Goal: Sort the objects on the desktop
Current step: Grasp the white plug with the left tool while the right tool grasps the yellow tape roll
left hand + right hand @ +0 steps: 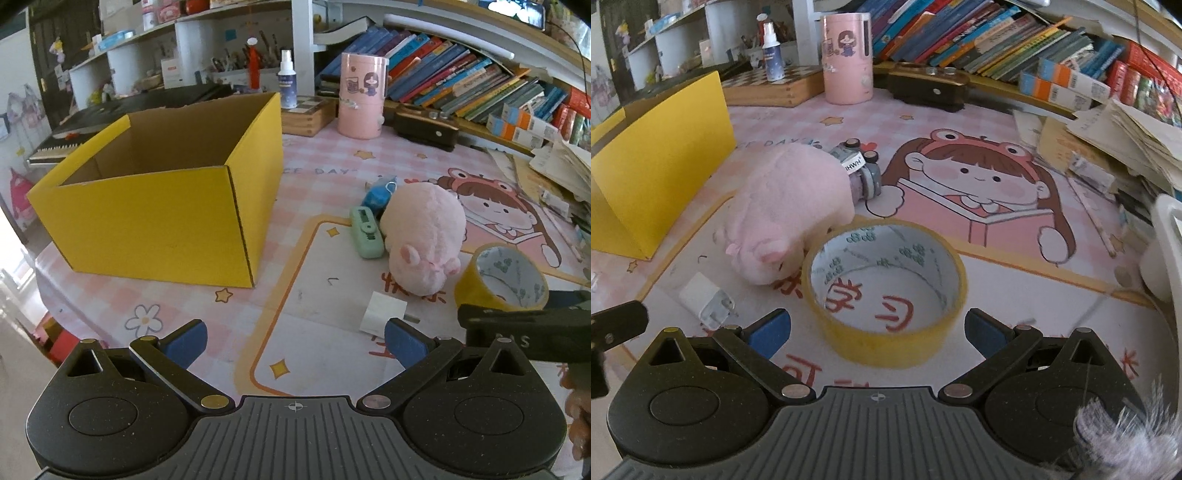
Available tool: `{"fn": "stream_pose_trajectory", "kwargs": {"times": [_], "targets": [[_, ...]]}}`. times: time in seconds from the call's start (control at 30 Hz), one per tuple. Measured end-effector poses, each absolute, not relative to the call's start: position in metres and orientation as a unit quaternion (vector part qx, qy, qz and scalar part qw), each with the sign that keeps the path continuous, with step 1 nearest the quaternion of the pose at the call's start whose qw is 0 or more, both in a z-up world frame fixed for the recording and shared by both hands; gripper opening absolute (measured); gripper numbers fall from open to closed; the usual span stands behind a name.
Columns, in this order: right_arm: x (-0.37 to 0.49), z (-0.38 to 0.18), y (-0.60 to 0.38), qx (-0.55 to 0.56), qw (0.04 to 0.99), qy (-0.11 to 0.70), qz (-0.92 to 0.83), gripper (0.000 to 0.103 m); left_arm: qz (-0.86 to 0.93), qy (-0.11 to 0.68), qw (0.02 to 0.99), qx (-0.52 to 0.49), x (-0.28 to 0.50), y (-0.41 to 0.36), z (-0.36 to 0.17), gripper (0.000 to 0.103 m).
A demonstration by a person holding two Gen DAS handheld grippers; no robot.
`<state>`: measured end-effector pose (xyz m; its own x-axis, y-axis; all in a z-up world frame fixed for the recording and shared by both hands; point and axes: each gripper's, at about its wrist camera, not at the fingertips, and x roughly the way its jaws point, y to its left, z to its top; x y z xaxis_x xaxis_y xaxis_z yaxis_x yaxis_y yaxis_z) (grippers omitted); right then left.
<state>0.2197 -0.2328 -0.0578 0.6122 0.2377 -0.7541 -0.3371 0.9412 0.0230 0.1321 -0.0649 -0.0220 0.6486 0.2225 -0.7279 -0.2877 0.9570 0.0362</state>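
Both grippers gaped empty: right gripper (875,328) flanked the tape roll (884,286), seemingly untouched; left gripper (295,345) hovered beside.

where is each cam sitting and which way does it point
Left wrist: on the left gripper, above the mat's near edge, facing the yellow box and shelves; its open blue fingers show, plus the right gripper's dark body at right.
Right wrist: on the right gripper, low, fingers open either side of the tape roll; a bit of the left gripper shows at left.
Shared: box, tape, pink plush, pink canister, books.
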Motion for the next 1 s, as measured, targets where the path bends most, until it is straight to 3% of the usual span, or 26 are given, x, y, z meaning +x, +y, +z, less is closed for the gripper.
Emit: {"fn": "stream_pose_trajectory", "kwargs": {"times": [0.17,0.23,0.6,0.8,1.0], "targets": [[0.233,-0.064,-0.227,-0.072,0.894,0.41,0.164,0.099,0.143,0.396,0.906,-0.044,0.135,-0.066,-0.022,0.102],[0.237,-0.064,-0.228,-0.074,0.896,0.406,0.162,0.09,0.14,0.397,0.906,-0.046,0.137,-0.067,-0.023,0.102],[0.229,-0.044,-0.259,-0.051,0.902,0.393,0.174,0.089,0.101,0.415,0.903,-0.043,0.162,-0.087,-0.034,0.097],[0.219,-0.033,-0.276,-0.046,0.914,0.369,0.164,0.089,0.084,0.421,0.902,-0.033,0.175,-0.097,-0.043,0.087],[0.215,-0.032,-0.286,-0.04,0.915,0.367,0.16,0.089,0.058,0.434,0.899,0.01,0.184,-0.112,-0.057,0.069]]}}
